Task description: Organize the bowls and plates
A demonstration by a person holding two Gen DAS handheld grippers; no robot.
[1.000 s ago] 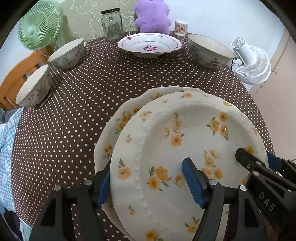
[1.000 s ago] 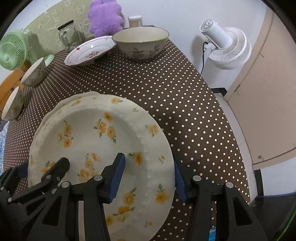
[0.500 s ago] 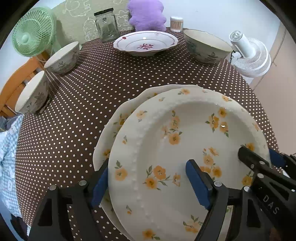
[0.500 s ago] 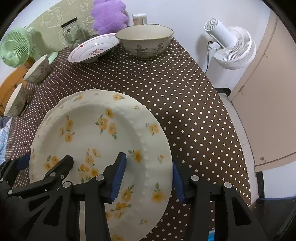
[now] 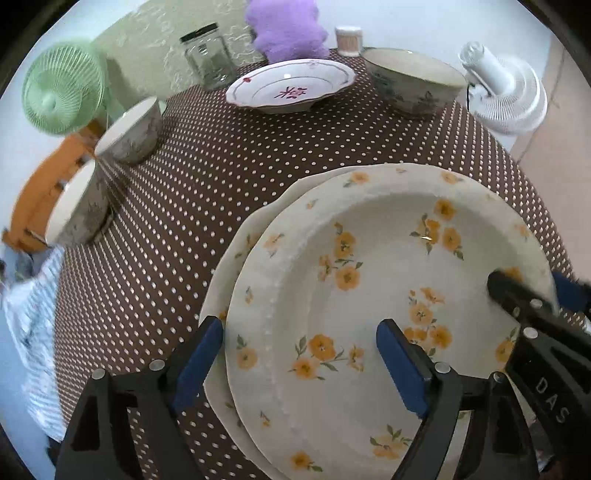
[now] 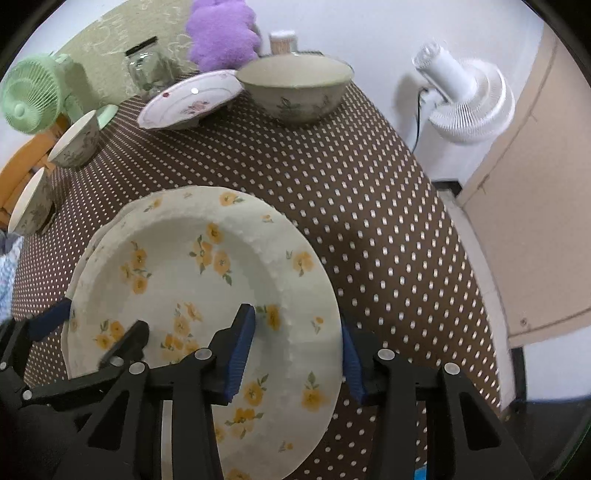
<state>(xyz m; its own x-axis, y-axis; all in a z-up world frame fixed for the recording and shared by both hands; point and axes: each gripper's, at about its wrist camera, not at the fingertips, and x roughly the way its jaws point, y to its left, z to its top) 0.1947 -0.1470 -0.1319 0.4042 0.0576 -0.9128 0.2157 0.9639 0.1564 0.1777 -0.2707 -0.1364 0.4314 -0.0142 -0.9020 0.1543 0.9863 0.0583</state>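
Observation:
Two cream plates with orange flowers are stacked on the polka-dot table. The top plate (image 5: 388, 266) (image 6: 192, 280) sits offset to the right on the lower plate (image 5: 236, 258). My left gripper (image 5: 301, 360) (image 6: 92, 328) straddles the top plate's left rim. Its jaws are opening, and neither pad presses the plate. My right gripper (image 6: 295, 350) (image 5: 535, 291) straddles the right rim, one pad inside the plate, the other against its outer edge, shut on it.
At the back stand a red-patterned plate (image 5: 290, 88), a large bowl (image 5: 413, 83), a glass jar (image 5: 207, 55) and a purple plush (image 5: 286, 27). Two small bowls (image 5: 129, 131) (image 5: 77, 208) sit at the left edge. A green fan (image 5: 62, 96) and a white fan (image 6: 469, 99) flank the table.
My left gripper's jaws have widened and its outer pad has come away from the plate's rim. My right gripper's jaws have narrowed a little on the right rim.

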